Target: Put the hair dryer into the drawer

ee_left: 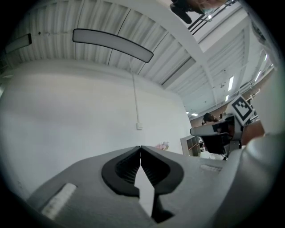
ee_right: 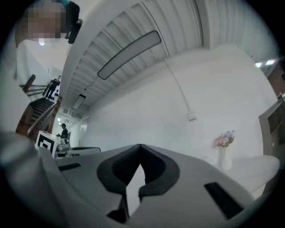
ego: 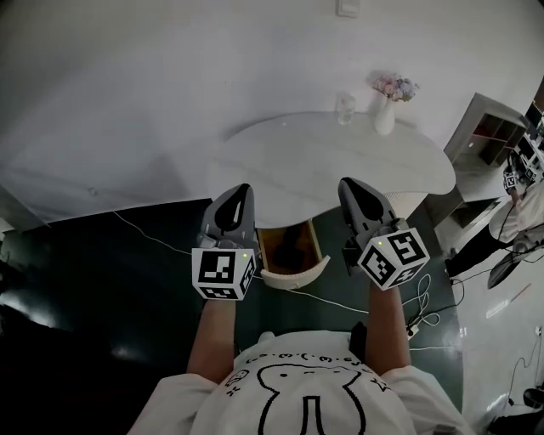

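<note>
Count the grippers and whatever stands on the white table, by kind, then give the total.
Grippers: 2 (left gripper, right gripper)
Vase with flowers: 1
Glass: 1
Total: 4

Quick count: two grippers, the left gripper [ego: 242, 189] and the right gripper [ego: 348, 183]. One white table [ego: 340, 161], with one open drawer [ego: 293, 278] at its 6 o'clock edge. On the tabletop around 1 o'clock, one vase [ego: 384, 117] of flowers and one glass [ego: 345, 109]. One shelf unit [ego: 493, 127] off at 3 o'clock, one wall plate [ego: 347, 8] at 12.
</note>
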Demonstrator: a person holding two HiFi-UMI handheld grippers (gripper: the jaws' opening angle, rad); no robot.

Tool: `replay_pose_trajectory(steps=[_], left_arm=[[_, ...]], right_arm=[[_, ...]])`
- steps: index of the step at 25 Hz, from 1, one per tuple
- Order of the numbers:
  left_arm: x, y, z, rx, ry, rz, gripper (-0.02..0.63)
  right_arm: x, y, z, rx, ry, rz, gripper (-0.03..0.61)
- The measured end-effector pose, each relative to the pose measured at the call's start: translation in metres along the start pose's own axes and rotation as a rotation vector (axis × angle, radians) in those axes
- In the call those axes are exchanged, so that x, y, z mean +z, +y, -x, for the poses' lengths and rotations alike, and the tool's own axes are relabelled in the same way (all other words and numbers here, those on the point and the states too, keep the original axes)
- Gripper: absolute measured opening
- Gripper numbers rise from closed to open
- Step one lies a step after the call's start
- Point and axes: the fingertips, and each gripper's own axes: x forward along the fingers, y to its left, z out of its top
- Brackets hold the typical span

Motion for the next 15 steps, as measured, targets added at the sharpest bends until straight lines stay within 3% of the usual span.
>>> replay_pose_trajectory(steps=[5, 10, 15], left_arm=[[0.008, 0.003, -0.003, 0.013, -0.017, -0.004, 0.015], [0.015, 0.004, -0.005, 0.005, -0.031, -0.045, 0.015], [0.021, 0.002, -0.012, -0.007, -0.04, -0.067, 0.015]], right_arm=[[0.03, -0.012, 0.019, -0.129, -0.101, 0.156, -0.002], [0.043, -0.028, 0.034, -0.276, -0.119, 0.324, -0.002], [0.052, -0.036, 0.041, -0.315, -0.122, 0.388, -0.002]])
